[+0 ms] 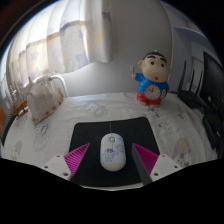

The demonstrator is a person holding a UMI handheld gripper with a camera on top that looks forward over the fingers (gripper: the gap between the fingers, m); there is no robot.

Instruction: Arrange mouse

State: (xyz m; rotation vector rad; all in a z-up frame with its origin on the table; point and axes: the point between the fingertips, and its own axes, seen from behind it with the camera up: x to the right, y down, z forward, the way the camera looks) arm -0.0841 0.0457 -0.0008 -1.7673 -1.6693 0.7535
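The gripper (111,160) sits low in the frame with its fingers (76,157) spread wide, each showing a magenta pad on its inner face. A white mouse (112,150) lies between them at the lower centre, resting on a dark mat (95,128) that covers the middle of the table (170,128). There is a visible gap between the mouse and the pad on either side, so neither finger presses on it; the mouse lies on its own support, its narrow end pointing away from the camera.

Beyond the mouse, to the upper right of centre, a cartoon boy figurine (153,78) in a blue shirt stands upright near the table's far edge. At the left of the frame a pale, translucent bag-like object (44,97) sits on the table, well apart from the mouse.
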